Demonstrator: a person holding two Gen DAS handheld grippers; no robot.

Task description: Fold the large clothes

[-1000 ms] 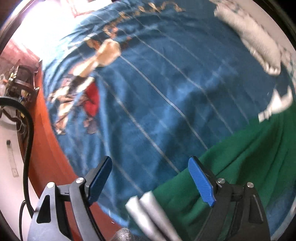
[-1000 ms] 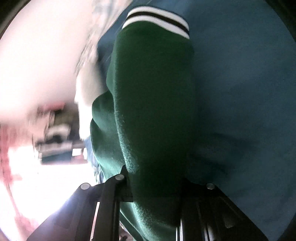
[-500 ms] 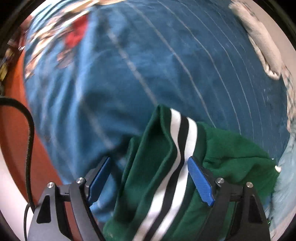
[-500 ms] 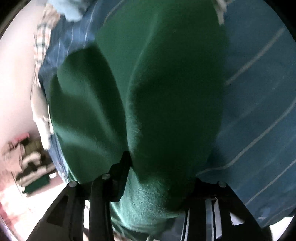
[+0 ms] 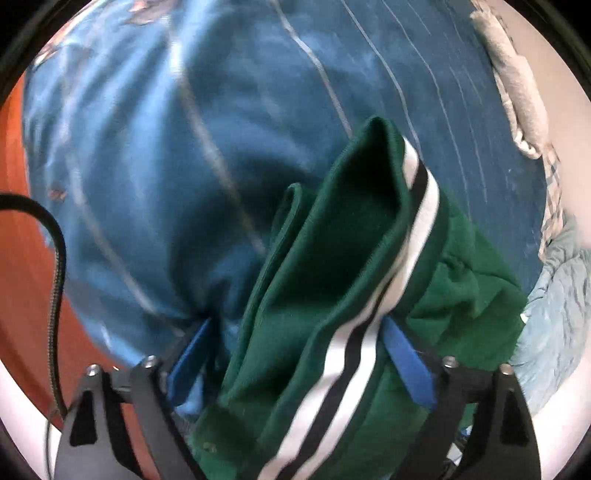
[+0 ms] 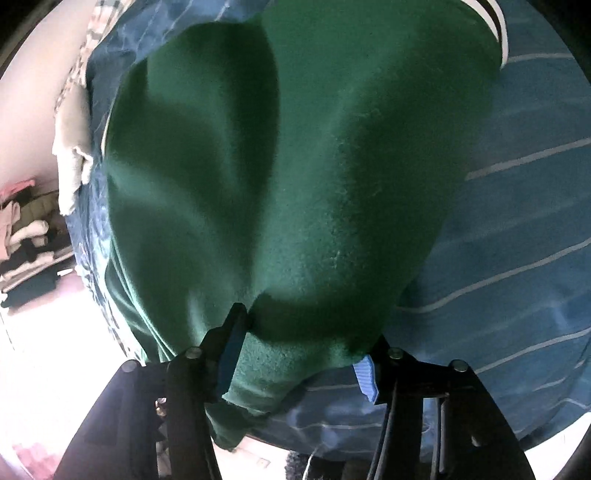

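A dark green garment [image 5: 332, 280] with a white and black striped band [image 5: 417, 221] lies bunched on a blue striped bedspread [image 5: 166, 166]. In the left wrist view my left gripper [image 5: 295, 347] is open, its blue pads [image 5: 406, 365] on either side of the folded green cloth and striped band. In the right wrist view the green garment [image 6: 295, 166] fills the middle. My right gripper [image 6: 299, 350] has its jaws wide apart, with the green cloth lying between and over them. The striped band [image 6: 495, 18] shows at the top right.
A beige towel [image 5: 517, 96] and a pale blue cloth [image 5: 557, 295] lie at the bed's right edge. The orange bed frame [image 5: 26, 295] and a black cable [image 5: 55, 258] are on the left. Stacked clothes [image 6: 26, 240] sit on shelves beyond the bed.
My left gripper has moved onto the green garment, so the striped band now lies between its pads. My right gripper's jaws have spread apart around the green cloth they were clamped on.
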